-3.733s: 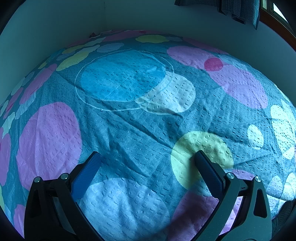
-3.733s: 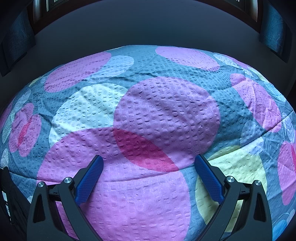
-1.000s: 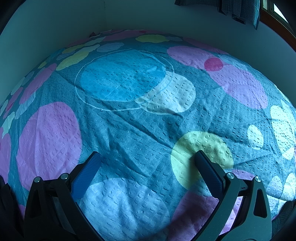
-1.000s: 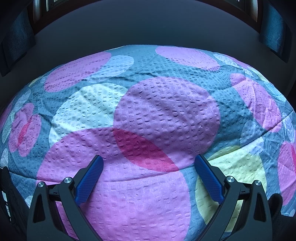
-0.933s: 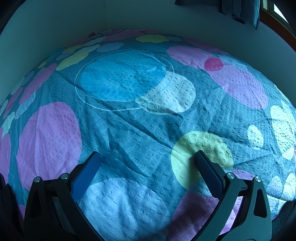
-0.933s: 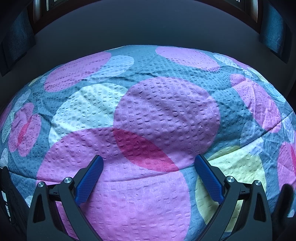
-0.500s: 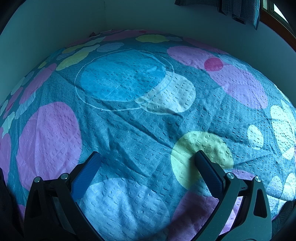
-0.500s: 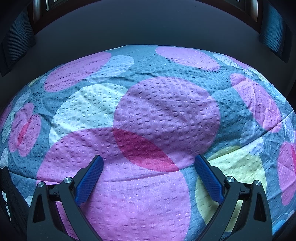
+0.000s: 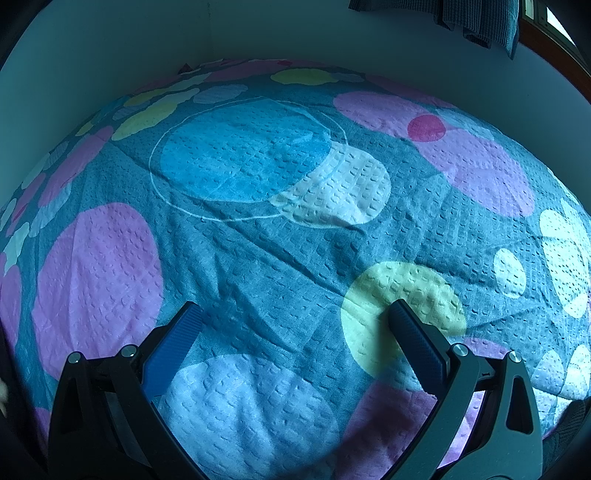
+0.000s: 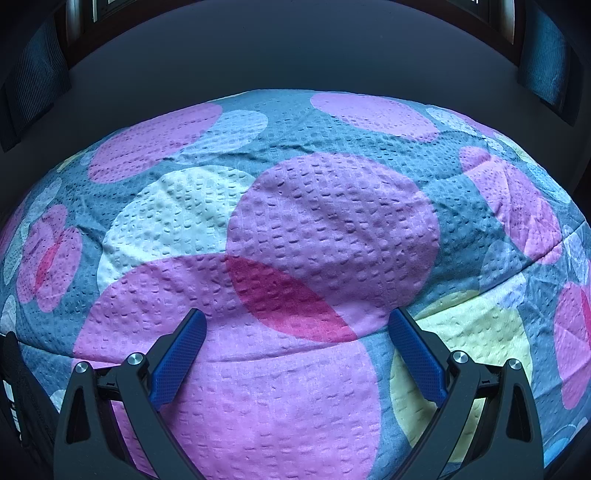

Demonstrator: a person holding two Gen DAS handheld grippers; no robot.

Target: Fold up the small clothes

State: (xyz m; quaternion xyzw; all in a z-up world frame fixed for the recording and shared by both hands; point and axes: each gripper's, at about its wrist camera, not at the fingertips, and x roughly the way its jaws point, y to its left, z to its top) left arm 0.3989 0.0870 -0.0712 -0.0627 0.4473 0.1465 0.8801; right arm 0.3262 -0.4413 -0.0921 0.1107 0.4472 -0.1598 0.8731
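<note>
Left wrist view first: the left gripper [image 9: 291,317] sits low over the bedspread [image 9: 280,258], its blue-padded jaws spread wide with nothing between them. Under it there's only teal quilted cover with pink, yellow and white circles, running back to a pale wall [image 9: 110,48], with a curtain [image 9: 476,18] hanging at the top right. No small garment anywhere here.

Over to the right wrist view: the right gripper [image 10: 293,325] is parted just as wide and empty too, hovering over a big pink circle near the bed's edge, where the cover drops away. A dark wall [image 10: 295,55] stands behind. Again, no clothing in sight.

So the clothes to fold are outside both views, and I'd say folding hasn't started. The next move calls for finding a garment and laying it flat on this cover before either gripper pinches an edge.
</note>
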